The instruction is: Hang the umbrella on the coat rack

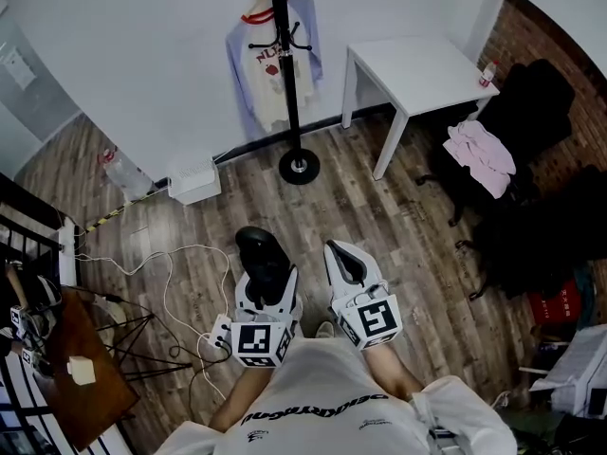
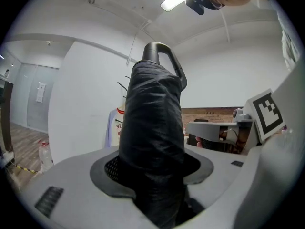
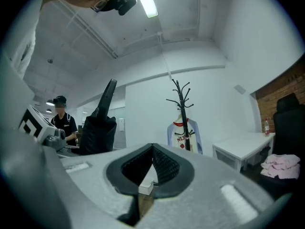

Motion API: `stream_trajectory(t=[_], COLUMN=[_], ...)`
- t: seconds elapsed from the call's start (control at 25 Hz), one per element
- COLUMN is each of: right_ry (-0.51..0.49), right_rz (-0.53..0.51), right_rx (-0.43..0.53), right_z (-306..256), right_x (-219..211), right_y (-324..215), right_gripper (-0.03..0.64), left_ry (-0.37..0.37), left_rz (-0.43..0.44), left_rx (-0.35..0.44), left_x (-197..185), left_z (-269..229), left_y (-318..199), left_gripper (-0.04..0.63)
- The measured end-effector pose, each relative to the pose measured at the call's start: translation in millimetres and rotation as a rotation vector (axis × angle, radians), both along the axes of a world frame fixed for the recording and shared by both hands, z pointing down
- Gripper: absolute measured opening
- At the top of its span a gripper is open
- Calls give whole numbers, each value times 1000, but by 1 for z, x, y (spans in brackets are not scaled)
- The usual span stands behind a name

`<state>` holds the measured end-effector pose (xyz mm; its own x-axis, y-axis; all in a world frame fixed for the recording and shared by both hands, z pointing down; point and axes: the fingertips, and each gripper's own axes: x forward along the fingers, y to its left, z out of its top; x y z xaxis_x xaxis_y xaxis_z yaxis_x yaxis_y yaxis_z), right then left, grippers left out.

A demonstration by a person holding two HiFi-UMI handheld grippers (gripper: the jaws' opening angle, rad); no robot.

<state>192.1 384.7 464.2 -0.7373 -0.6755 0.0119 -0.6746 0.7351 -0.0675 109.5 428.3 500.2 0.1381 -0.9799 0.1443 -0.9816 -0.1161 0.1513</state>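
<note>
Black folded umbrella (image 1: 263, 254) sits clamped btwn the jaws of the L gripper (image 1: 268, 287). The jaws are held fairly wide apart by the bundled canopy, fabric fills the gap, and the loop handle rises past the jaw tips. R gripper (image 1: 347, 259) is level just beside it on the R, not touching. Its jaws are together at the tips w/ nothing in them, only a thin slit behind the tips showing wood floor (image 1: 398, 226). Straight ahead of both sets of jaws, well apart from the umbrella, stands the coat rack (image 1: 287, 74), a black pole w/ short hooks & a round base. A white sweatshirt (image 1: 268, 69) w/ pale blue sleeves & red collar hangs on it against the white wall. Ahead & R of the R jaws is a white table (image 1: 417, 69). Further R is a black chair (image 1: 531, 102) w/ a pink cloth (image 1: 482, 154) on it. Ahead & L of the L jaws, a white box (image 1: 193, 180) sits on the floor by the wall, w/ a clear plastic bottle (image 1: 123, 173) beside it. White cables (image 1: 171, 263) trail on the floor L of the L gripper. In the R gripper view, a second person (image 3: 62, 120) in a dark cap stands far L, beyond the umbrella.
</note>
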Motion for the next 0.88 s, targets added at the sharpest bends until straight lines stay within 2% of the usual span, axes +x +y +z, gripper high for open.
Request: stream_trajectory(t=[0.24, 0.36, 0.44, 0.56, 0.72, 0.88], right_ry=[25, 33, 31, 27, 18, 12], right_rz=[25, 40, 59, 80, 98, 124], right_rx=[-7, 3, 5, 16, 9, 20], right_z=[16, 21, 20, 17, 10, -19], right_x=[-18, -31, -39, -60, -91, -123], right_y=[-47, -89, -120, -172, -244, -308], right_gripper=[-2, -2, -2, -2, -2, -2], left_ry=[-1, -21, -4, 22, 5, 5], left_rz=[31, 54, 71, 78, 98, 106], left_rx=[-6, 7, 9, 25, 29, 24], left_x=[-11, -20, -29, -52, -86, -125], left_z=[20, 28, 29, 23, 10, -17], left_y=[-48, -92, -124, -177, -253, -321], left_gripper=[248, 247, 248, 248, 247, 247])
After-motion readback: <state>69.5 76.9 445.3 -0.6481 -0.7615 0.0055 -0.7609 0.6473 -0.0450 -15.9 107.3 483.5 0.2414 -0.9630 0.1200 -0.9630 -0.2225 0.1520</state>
